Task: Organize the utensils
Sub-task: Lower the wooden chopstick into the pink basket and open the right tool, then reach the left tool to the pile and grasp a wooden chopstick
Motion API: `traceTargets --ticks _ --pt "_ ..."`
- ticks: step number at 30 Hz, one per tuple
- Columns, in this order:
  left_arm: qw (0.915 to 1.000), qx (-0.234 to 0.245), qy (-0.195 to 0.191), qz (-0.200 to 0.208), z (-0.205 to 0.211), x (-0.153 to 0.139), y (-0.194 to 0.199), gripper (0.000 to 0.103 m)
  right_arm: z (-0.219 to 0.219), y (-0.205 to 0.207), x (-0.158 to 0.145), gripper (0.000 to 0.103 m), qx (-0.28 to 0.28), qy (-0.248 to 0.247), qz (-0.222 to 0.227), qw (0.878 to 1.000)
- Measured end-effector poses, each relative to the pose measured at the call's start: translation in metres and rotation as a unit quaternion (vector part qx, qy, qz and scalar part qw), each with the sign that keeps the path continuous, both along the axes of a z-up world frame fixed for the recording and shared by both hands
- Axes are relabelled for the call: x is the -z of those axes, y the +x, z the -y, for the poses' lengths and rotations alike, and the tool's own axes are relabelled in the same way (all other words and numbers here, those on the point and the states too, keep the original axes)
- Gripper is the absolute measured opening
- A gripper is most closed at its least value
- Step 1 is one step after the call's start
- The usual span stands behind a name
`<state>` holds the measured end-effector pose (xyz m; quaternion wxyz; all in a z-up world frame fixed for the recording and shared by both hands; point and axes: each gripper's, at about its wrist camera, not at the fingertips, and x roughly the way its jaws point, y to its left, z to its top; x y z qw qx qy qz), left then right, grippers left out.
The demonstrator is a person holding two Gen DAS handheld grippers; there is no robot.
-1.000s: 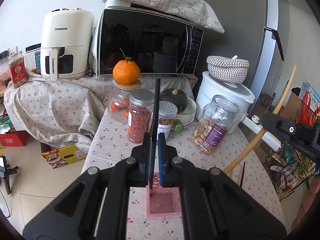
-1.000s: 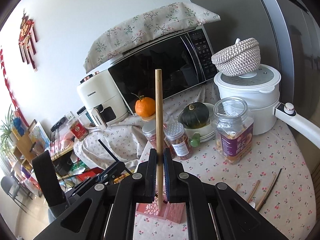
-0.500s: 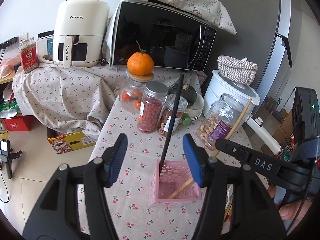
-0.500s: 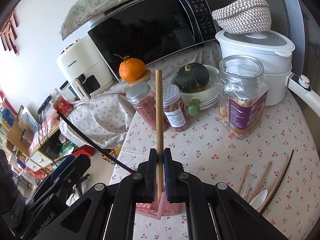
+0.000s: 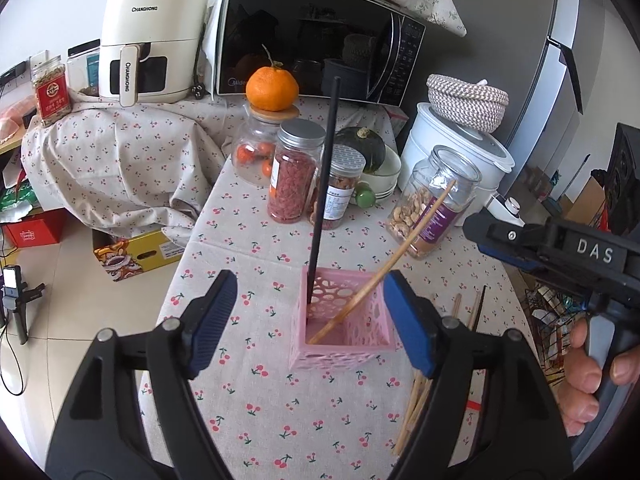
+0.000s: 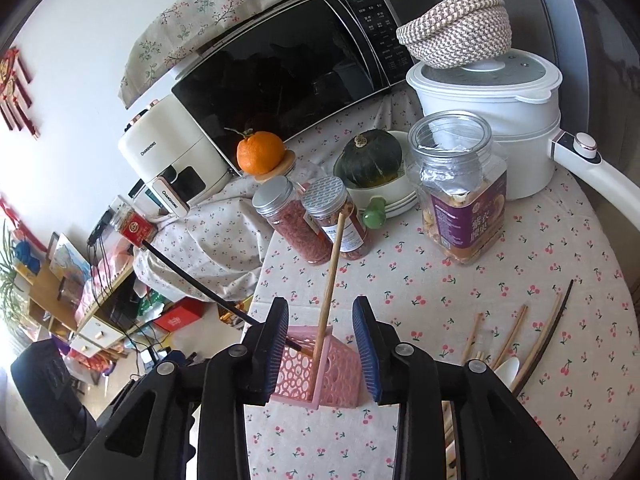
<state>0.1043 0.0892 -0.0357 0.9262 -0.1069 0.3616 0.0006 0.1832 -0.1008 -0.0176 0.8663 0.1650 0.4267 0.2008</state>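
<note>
Chopsticks free between open hand-held gripper pads

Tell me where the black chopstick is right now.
In the left wrist view the black chopstick stands in the pink basket at its left corner, beside the leaning wooden chopstick, just ahead of the open left tool.

A white wall rises behind a microwave draped with a floral cloth, a cream air fryer to its left and a grey refrigerator at the right. The bench wears a cherry-print cloth; pale floor tiles lie to its left, strewn with boxes. Red hanging ornaments mark the wall, low wooden shelving stands beneath, and daylight fills the room evenly.
</note>
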Motion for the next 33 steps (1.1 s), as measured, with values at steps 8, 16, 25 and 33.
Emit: traceTargets --ticks 8,16,25,33 --pt "0.9985 0.052 0.005 -0.014 0.037 0.001 -0.016 0.083 0.052 -0.033 -0.012 0.06 0.029 -0.05 0.012 0.998" --pt "0.9933 0.106 0.02 -0.042 0.072 0.015 -0.025 0.085 0.093 -0.055 0.005 0.071 0.047 -0.068 -0.006 0.997" --pt "0.9846 0.137 0.037 -0.102 0.109 0.044 -0.017 0.085 0.128 -0.05 0.054 0.073 0.068 -0.095 -0.089 0.989" --pt "0.974 0.159 0.006 -0.162 0.142 0.067 0.018 0.051 0.159 -0.034 0.076 0.074 0.09 -0.101 -0.139 0.981"
